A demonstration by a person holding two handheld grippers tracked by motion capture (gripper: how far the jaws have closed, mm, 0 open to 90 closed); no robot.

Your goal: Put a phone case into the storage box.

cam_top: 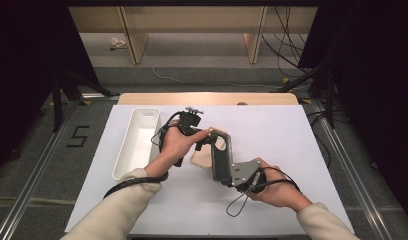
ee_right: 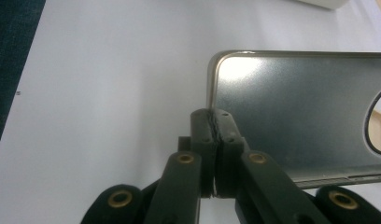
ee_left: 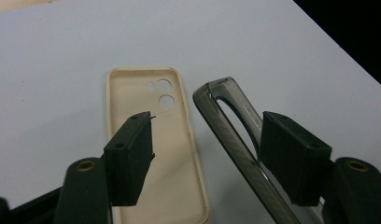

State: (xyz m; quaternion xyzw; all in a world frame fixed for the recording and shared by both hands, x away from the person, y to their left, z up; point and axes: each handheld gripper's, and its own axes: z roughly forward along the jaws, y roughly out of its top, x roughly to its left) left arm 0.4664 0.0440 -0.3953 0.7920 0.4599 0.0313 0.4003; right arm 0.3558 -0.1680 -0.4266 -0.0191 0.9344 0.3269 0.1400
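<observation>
A smoky grey translucent phone case (cam_top: 219, 156) is held up off the table, standing on its long edge. My right gripper (cam_top: 228, 176) is shut on its lower edge; in the right gripper view the jaws (ee_right: 215, 116) pinch the rim of the grey case (ee_right: 296, 112) near a corner. A beige phone case (ee_left: 156, 154) lies flat on the white mat, inside up, its camera holes far from me. My left gripper (ee_left: 207, 119) is open. One wall of the grey case (ee_left: 226, 135) stands between its jaws, close to the right one, while the left jaw hovers over the beige case (cam_top: 201, 159).
A long white tray (cam_top: 144, 110) lies on the left part of the white mat (cam_top: 272, 145). Cables trail from both grippers over the mat near my hands. Beyond the table's far edge are wooden shelf legs and loose cables on the floor.
</observation>
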